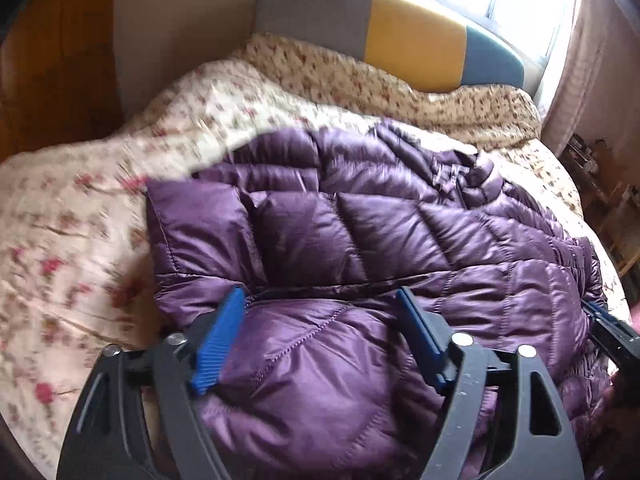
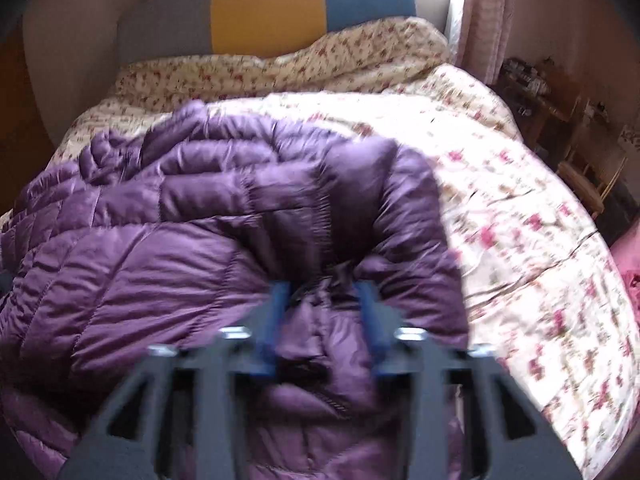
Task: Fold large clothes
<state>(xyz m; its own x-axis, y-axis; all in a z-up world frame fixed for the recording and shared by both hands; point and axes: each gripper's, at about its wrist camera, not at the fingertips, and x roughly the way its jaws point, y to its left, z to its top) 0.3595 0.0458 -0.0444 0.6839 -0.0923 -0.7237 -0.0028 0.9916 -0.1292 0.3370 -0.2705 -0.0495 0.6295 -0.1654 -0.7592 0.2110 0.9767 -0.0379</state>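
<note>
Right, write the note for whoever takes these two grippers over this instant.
Left gripper: jaws wide open over the purple down jacket, puffed fabric between the fingers, pads not pressing.
Right gripper: jaws partly open, a bunched bit of jacket between the blue fingers; the blur hides whether the pads press on it, so treat it as let go.
The jacket lies on the floral quilt on the bed, below the colour-block headboard.
Done: it looks folded over on itself, near edge doubled up.
Left: probably smooth it, check the fold holds, fold again if still too large.
</note>
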